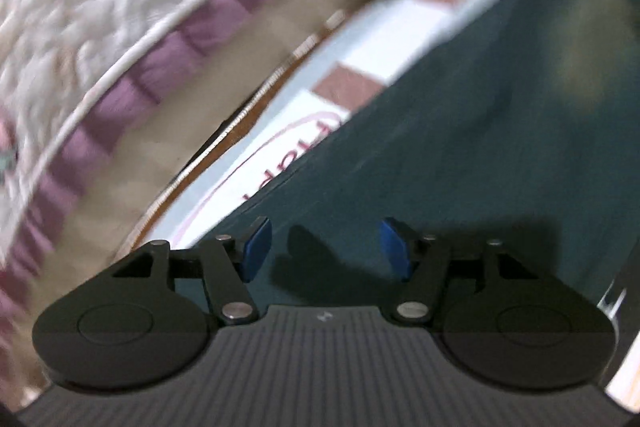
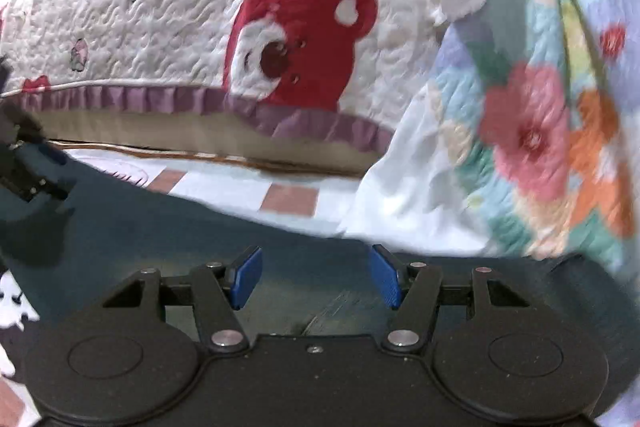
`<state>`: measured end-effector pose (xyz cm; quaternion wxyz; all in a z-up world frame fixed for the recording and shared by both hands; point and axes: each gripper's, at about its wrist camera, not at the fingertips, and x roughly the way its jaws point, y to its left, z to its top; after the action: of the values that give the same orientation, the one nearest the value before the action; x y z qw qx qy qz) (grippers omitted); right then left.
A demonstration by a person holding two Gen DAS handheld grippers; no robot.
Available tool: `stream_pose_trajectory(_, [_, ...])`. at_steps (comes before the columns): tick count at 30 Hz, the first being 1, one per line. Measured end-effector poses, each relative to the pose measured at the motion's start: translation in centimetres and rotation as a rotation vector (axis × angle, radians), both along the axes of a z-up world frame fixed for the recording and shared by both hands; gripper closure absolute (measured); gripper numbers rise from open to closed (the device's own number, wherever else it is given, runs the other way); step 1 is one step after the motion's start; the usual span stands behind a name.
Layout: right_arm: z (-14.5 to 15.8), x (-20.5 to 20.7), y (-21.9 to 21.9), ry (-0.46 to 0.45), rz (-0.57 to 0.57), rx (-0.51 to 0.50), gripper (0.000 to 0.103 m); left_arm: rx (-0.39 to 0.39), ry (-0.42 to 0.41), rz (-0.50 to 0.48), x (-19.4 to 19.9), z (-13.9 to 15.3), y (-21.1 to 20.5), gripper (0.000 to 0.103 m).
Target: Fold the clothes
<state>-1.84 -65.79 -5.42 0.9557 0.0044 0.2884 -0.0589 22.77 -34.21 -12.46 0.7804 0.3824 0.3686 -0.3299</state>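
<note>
A dark teal garment [image 1: 460, 155] lies spread flat low in both wrist views, over a white sheet with brown squares [image 2: 288, 199], directly under both tools. The left gripper [image 1: 326, 251] hovers over the cloth with its blue fingers [image 1: 256, 251] spread apart and nothing between them; the right gripper [image 2: 316, 277] is likewise spread and empty just above the same fabric. No crisp fold line can be made out, so folding appears to be at an early stage, or between folds, with the grasping of an edge not yet done. Beyond the garment sit a white quilt with red bears [image 2: 280, 39], trimmed in purple, and a floral quilt [image 2: 552, 131]. No containers are visible.
</note>
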Motion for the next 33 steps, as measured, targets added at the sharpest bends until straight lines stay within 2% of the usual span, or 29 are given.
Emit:
stream_pose_trajectory(2, [-2.3, -0.4, -1.1, 0.038, 0.001, 0.017, 0.039, 0.036, 0.025, -0.027, 1.0, -0.3, 0.3, 0.043])
stream_pose_trajectory(4, [-3.5, -0.5, -2.6, 0.061, -0.017, 0.047, 0.039, 0.046, 0.040, -0.007, 2.5, -0.6, 0.5, 0.043])
stream_pose_trajectory(8, [-4.3, -0.4, -4.9, 0.050, -0.046, 0.151, 0.039, -0.028, 0.101, 0.002, 4.4, -0.9, 0.6, 0.042])
stream_pose_trajectory(10, [-4.4, -0.2, -5.2, 0.042, -0.045, 0.184, 0.039, -0.005, 0.167, 0.001, 4.8, -2.0, 0.2, 0.039])
stream_pose_trajectory(11, [-4.5, 0.0, -4.9, 0.040, -0.042, 0.184, 0.039, 0.002, 0.178, 0.006, 4.9, -2.4, 0.0, 0.034])
stream_pose_trajectory(12, [-4.6, 0.0, -4.9, 0.038, -0.043, 0.187, 0.039, -0.008, 0.160, 0.013, 4.8, -2.5, 0.1, 0.027])
stream_pose_trajectory(14, [-4.7, 0.3, -4.8, 0.038, -0.049, 0.193, 0.039, -0.021, 0.156, 0.026, 4.8, -2.6, 0.3, 0.028])
stream_pose_trajectory(16, [-4.7, 0.4, -4.7, 0.040, -0.049, 0.186, 0.039, -0.077, 0.209, 0.104, 5.1, -2.6, 1.2, 0.037])
stream_pose_trajectory(17, [-4.7, 0.4, -4.7, 0.038, -0.050, 0.182, 0.039, -0.103, 0.243, 0.160, 5.3, -2.6, 1.4, 0.046])
stream_pose_trajectory(19, [-4.7, 0.3, -4.7, 0.032, -0.056, 0.183, 0.039, -0.103, 0.256, 0.255, 5.2, -2.2, 1.2, 0.080])
stream_pose_trajectory(20, [-4.7, 0.3, -4.7, 0.031, -0.060, 0.186, 0.039, -0.069, 0.210, 0.256, 4.5, -1.9, 0.5, 0.094])
stream_pose_trajectory(21, [-4.6, 0.2, -4.7, 0.031, -0.065, 0.188, 0.039, -0.036, 0.158, 0.233, 3.6, -1.6, -0.3, 0.101])
stream_pose_trajectory(23, [-4.5, 0.2, -4.8, 0.028, -0.075, 0.192, 0.039, -0.007, 0.079, 0.212, 2.4, -1.3, -1.1, 0.102])
stream_pose_trajectory(26, [-4.3, 0.1, -4.8, 0.013, -0.092, 0.188, 0.038, -0.055, -0.011, 0.254, 1.8, 0.4, -1.1, 0.103])
stream_pose_trajectory(29, [-3.5, -0.4, -5.2, -0.027, -0.147, 0.172, 0.038, -0.153, -0.079, 0.296, 2.4, 3.0, -0.6, 0.102])
stream_pose_trajectory(33, [-2.8, -1.8, -7.2, -0.068, -0.297, 0.186, 0.038, -0.190, -0.165, 0.310, 4.0, 3.9, -1.2, 0.102])
